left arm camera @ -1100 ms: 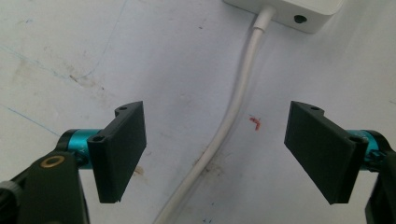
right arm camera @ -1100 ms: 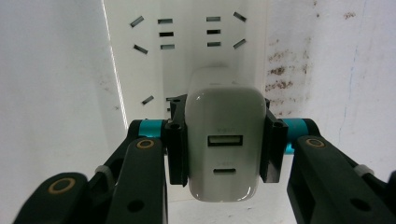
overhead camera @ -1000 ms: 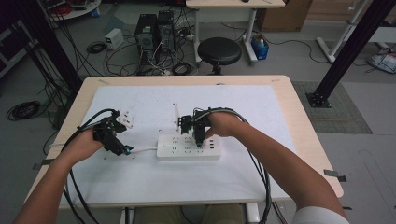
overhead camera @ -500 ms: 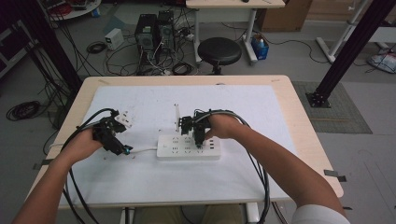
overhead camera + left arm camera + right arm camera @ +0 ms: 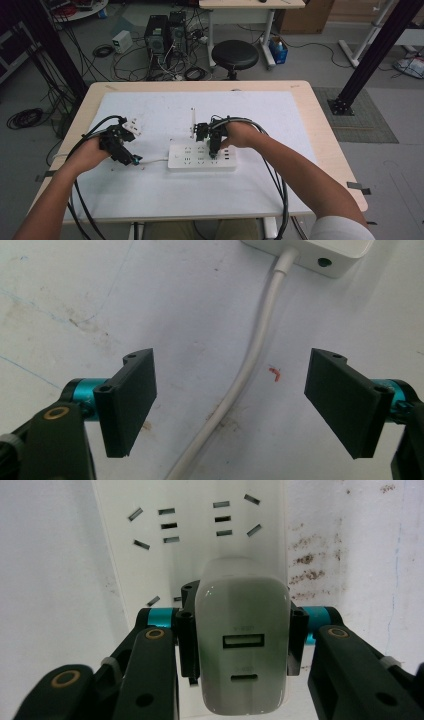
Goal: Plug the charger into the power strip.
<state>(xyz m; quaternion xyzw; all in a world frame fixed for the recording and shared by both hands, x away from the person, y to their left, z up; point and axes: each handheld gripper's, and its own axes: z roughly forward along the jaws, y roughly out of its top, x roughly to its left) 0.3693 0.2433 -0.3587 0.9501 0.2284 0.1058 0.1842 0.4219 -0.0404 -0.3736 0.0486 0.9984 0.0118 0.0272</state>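
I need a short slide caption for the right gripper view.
Right gripper clamps a white USB charger over the power strip.

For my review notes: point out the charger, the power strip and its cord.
charger (image 5: pixel 242 645): right gripper view, face with the ports.
power strip (image 5: pixel 192 159): high view, bare top left of the gripper.
cord (image 5: pixel 252 355): left gripper view, mid-length.
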